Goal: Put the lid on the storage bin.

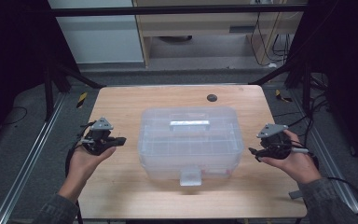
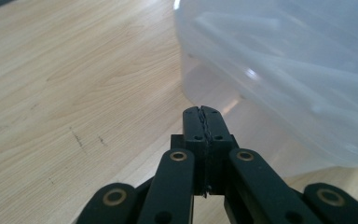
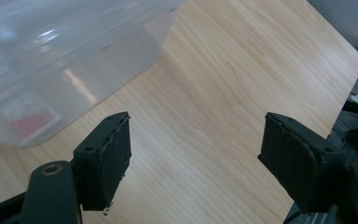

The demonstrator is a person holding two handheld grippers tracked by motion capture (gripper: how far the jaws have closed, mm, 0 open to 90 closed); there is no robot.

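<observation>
So there's a clear plastic storage box sitting pretty much dead centre on the wooden surface, lid on, with a flat carry handle on top and a latch tab sticking out on the near side. The left gripper is held just off the box's left side, not touching it, and in the left gripper view its fingers are pressed tight together with nothing between them, the box wall just ahead to the right. The right gripper hangs off the box's right side, also apart from it, and its fingers are spread wide over bare wood. In the right gripper view you can make out a reddish label through the box's cloudy wall. There's also a small dark round thing near the far edge of the surface, can't tell what it is.
</observation>
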